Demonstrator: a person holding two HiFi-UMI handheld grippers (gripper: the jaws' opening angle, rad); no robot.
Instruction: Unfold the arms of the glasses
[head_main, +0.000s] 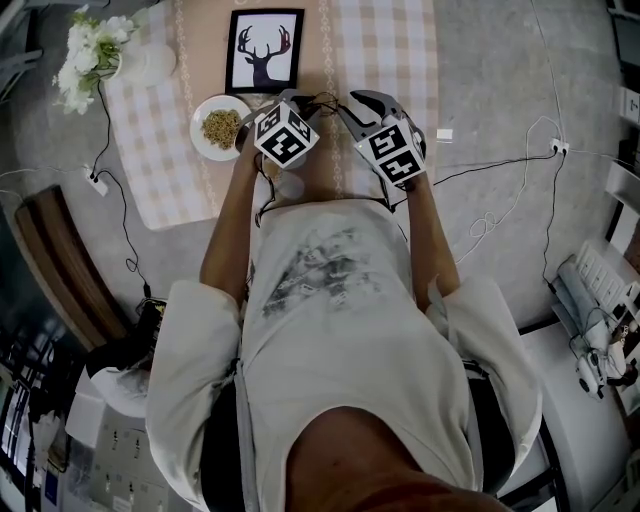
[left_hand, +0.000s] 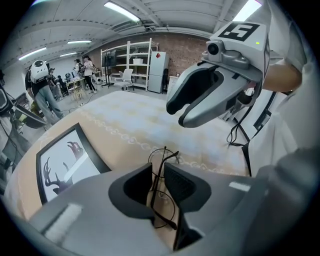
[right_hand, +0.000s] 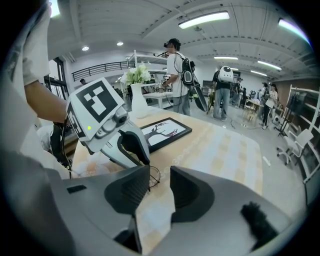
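Left gripper view, our left hand-held gripper (left_hand: 157, 171) pinching the glasses (left_hand: 161, 159) edge-on over the tabletop (left_hand: 125, 125), our right hand-held gripper (right_hand: 159, 172) close beside it, jaws spread and empty, deer picture (left_hand: 65, 165) lying beyond.

The person's left forearm (head_main: 225, 220) and right forearm (head_main: 435, 240) reach forward side by side, each pointing its tongs steeply down. The left tongs (left_hand: 157, 175) pinch the thin wire glasses (left_hand: 165, 155). The right tongs (right_hand: 160, 185) stand wide apart with nothing between them.

Glasses (left_hand: 159, 169) between left gripper's (left_hand: 157, 182) jaws
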